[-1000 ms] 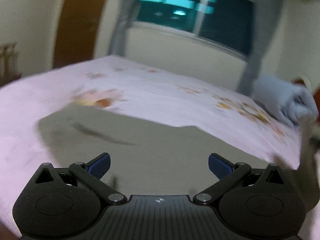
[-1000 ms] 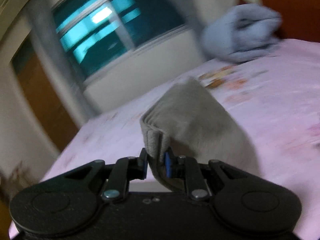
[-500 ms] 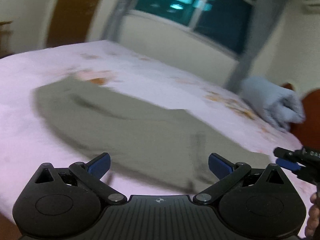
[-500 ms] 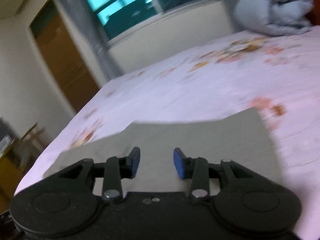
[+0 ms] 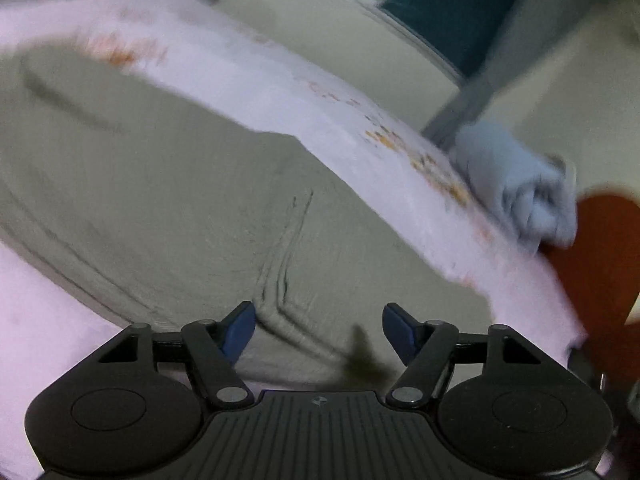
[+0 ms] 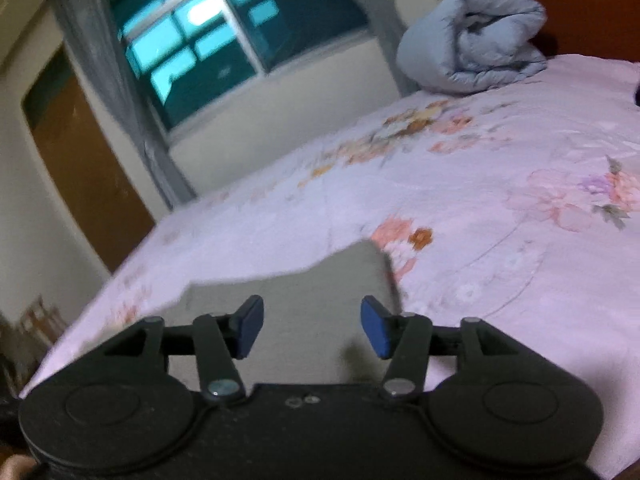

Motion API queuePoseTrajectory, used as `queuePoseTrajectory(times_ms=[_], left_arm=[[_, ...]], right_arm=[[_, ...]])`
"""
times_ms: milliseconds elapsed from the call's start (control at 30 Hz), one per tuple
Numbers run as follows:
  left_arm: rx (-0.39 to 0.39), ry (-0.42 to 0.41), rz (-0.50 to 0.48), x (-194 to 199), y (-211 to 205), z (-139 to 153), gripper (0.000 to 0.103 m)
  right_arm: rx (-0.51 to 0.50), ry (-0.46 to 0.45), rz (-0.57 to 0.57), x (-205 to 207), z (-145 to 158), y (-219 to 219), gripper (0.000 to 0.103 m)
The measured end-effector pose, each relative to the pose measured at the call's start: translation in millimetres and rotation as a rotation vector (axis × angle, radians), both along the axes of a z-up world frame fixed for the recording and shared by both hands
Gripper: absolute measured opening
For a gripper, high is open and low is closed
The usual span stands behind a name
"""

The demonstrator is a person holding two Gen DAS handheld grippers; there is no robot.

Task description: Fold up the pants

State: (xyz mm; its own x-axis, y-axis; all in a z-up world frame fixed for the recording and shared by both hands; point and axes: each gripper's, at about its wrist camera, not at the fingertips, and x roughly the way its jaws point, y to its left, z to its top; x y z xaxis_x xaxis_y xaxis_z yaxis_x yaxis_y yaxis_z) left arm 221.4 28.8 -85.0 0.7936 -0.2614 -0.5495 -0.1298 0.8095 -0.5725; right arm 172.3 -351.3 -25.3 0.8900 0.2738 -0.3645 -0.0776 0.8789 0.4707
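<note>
1. The left claw [image 5: 319, 330] sits low over the near edge of the pants [image 5: 168, 184]; its blue pads [image 5: 239, 330] stand apart and are closing. A raised crease of the grey fabric lies just ahead of the left pad, but neither pad presses on cloth.
2. The right claw [image 6: 312, 330] hovers over a corner of the pants [image 6: 312, 300]; its pads are apart and opening, with the fabric seen flat in the gap and not pinched.
3. The pants lie spread flat on the bed [image 6: 500, 240], grey-green, with a stitched seam running away from the left claw; much of the left view is blurred.
4. The bed carries a pale pink sheet printed with orange and pink flowers.
5. Farther back, a rolled light-blue quilt [image 6: 476, 44] rests on the bed near a reddish-brown headboard [image 5: 612, 248].
6. Beyond the bed stand a window [image 6: 224, 40] with grey curtains and a brown door [image 6: 84, 176].
</note>
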Motion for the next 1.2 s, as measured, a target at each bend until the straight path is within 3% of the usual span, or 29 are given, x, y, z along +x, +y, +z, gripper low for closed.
queuePoseTrajectory(times_ms=[33, 67, 100, 167, 233, 333, 400, 500, 667, 833, 1000, 1033, 1100, 1200], left_arm=[[-0.04, 0.016, 0.009, 5.6, 1.8, -4.1, 0.07], [-0.064, 0.022, 0.007, 9.4, 0.8, -8.0, 0.048], [-0.077, 0.031, 0.004, 11.6, 1.0, -9.0, 0.015], [-0.118, -0.011, -0.007, 6.1, 4.9, -7.2, 0.016], [-0.083, -0.039, -0.004, -3.1, 6.3, -6.1, 0.016], [-0.085, 0.01, 0.009, -7.9, 12.3, -25.1, 0.016], [-0.105, 0.008, 0.007, -10.0, 14.4, -31.6, 0.016], [-0.095, 0.002, 0.002, -3.9, 11.0, -27.0, 0.016], [-0.055, 0.029, -0.026, 12.3, 6.8, -18.8, 0.016], [-0.007, 0.029, -0.047, 11.8, 7.6, -15.9, 0.019], [0.075, 0.01, -0.069, 6.8, 5.2, -16.5, 0.022], [0.082, 0.005, -0.069, 6.9, 4.0, -17.2, 0.022], [0.08, -0.002, -0.074, 6.4, 4.2, -17.2, 0.025], [0.119, -0.008, -0.086, 4.9, 1.8, -17.1, 0.026]], right_arm=[[0.042, -0.01, -0.025, 0.1, -1.4, -9.3, 0.056], [0.081, -0.012, -0.055, -0.8, -3.1, -17.8, 0.058], [0.112, -0.005, -0.087, -0.6, -5.4, -25.8, 0.058], [0.17, 0.018, -0.116, 0.5, -10.4, -38.1, 0.058], [0.209, 0.028, -0.126, 2.2, -14.4, -46.0, 0.058], [0.256, 0.057, -0.095, 5.6, -18.9, -49.0, 0.06], [0.361, 0.114, -0.027, 11.3, -24.1, -51.4, 0.069], [0.455, 0.192, 0.039, 12.4, -32.4, -47.6, 0.07], [0.604, 0.295, 0.034, 18.7, -55.6, -43.4, 0.07], [0.688, 0.339, -0.021, 31.9, -75.1, -40.2, 0.068], [0.82, 0.279, -0.065, 39.6, -96.1, -42.0, 0.069], [0.837, 0.273, -0.07, 42.1, -100.0, -42.2, 0.068], [0.861, 0.246, -0.147, 38.8, -102.9, -48.5, 0.046], [0.883, 0.212, -0.184, 33.3, -107.9, -49.5, 0.042]])
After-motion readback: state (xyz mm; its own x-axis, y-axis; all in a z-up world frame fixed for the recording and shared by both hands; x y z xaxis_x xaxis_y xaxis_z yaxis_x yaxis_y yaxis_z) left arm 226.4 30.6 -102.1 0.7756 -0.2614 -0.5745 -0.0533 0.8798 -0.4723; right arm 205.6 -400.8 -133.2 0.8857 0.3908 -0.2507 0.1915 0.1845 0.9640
